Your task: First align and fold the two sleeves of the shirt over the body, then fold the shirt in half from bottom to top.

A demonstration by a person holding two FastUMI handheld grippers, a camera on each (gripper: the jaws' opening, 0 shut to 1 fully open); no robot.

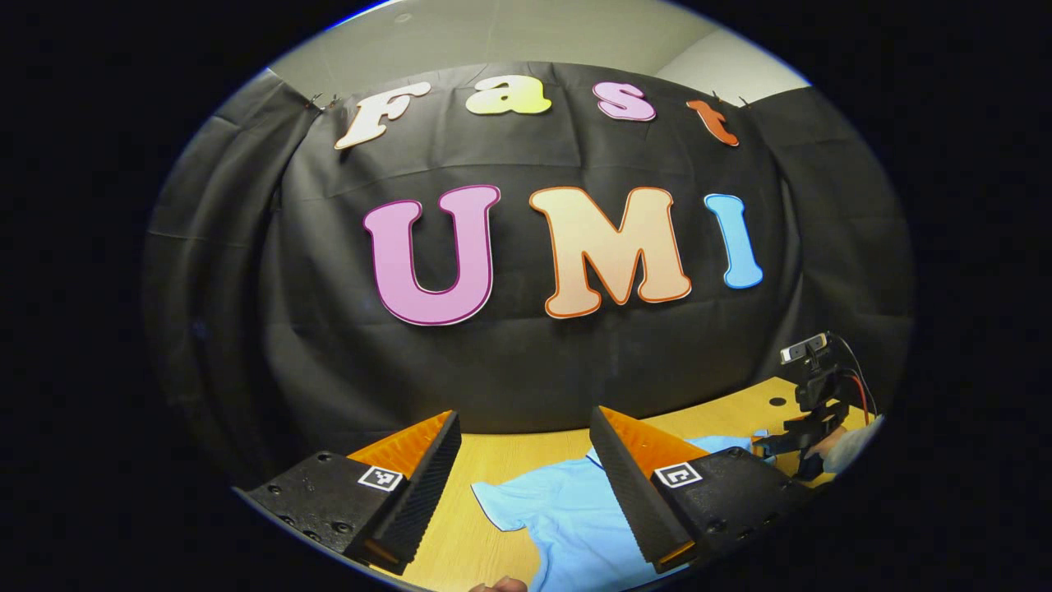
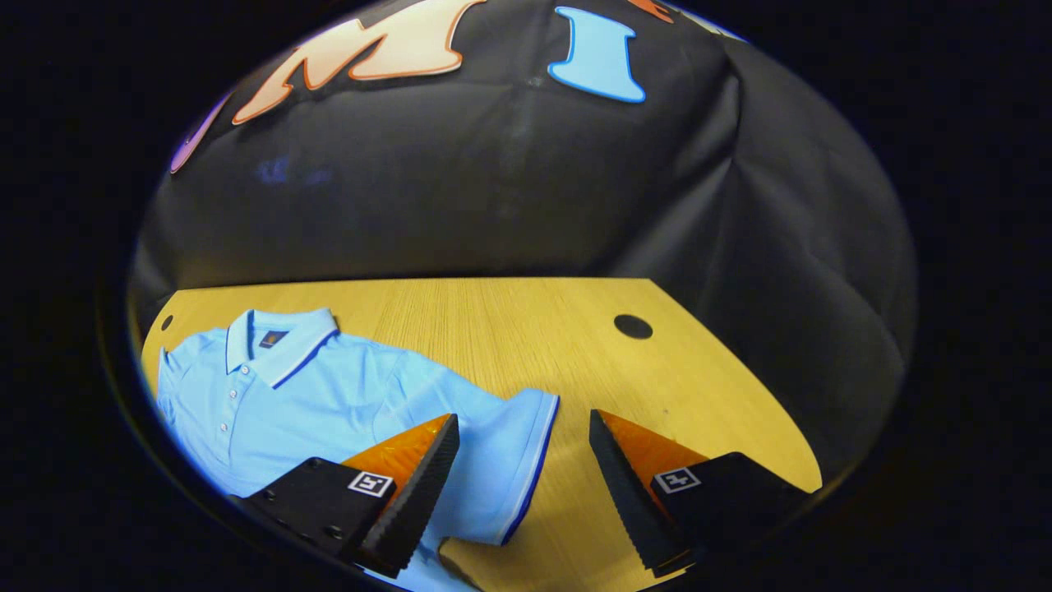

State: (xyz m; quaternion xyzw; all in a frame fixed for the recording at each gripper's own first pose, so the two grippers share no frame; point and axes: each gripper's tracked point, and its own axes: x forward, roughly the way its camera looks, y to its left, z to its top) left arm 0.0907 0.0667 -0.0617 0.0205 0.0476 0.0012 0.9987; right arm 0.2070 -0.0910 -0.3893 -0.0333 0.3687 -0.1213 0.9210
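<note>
**Both grippers spread open above the polo shirt**

In the right gripper view, the light blue polo shirt (image 2: 329, 395) lies flat on the wooden table (image 2: 509, 329), filling the lower left of the frame, collar (image 2: 275, 341) toward the upper left. One sleeve (image 2: 509, 452) stretches to lower centre, its dark-edged cuff between the fingers of the right gripper (image 2: 523, 477), which stand wide apart, holding nothing.

In the left gripper view, the left gripper (image 1: 523, 485) at the bottom is likewise spread wide and empty, the shirt on the table beneath it. The other gripper (image 1: 809, 411) appears at far right, just beside the shirt's edge.
</note>
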